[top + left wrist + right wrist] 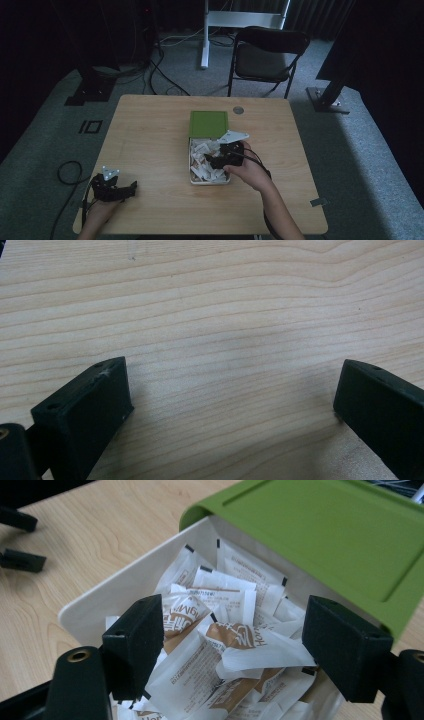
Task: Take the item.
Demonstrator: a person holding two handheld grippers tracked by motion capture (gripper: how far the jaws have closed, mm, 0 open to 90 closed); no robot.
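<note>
High view: the right gripper (216,159) is hovering over the white box (192,179) of sachets (202,148) at table (150,135) centre, a green lid (208,123) lying at the box's 12 o'clock edge. The left gripper (131,188) is resting near the table's 7 o'clock corner, well apart from the box.

Left gripper view: jaws are standing wide apart over bare wood, gripping nothing.

Right gripper view: jaws are spread wide above the sachets (235,640), one jaw at 9 o'clock, one at 3 o'clock, holding nothing; the lid (320,535) is sitting at 1 o'clock.
</note>
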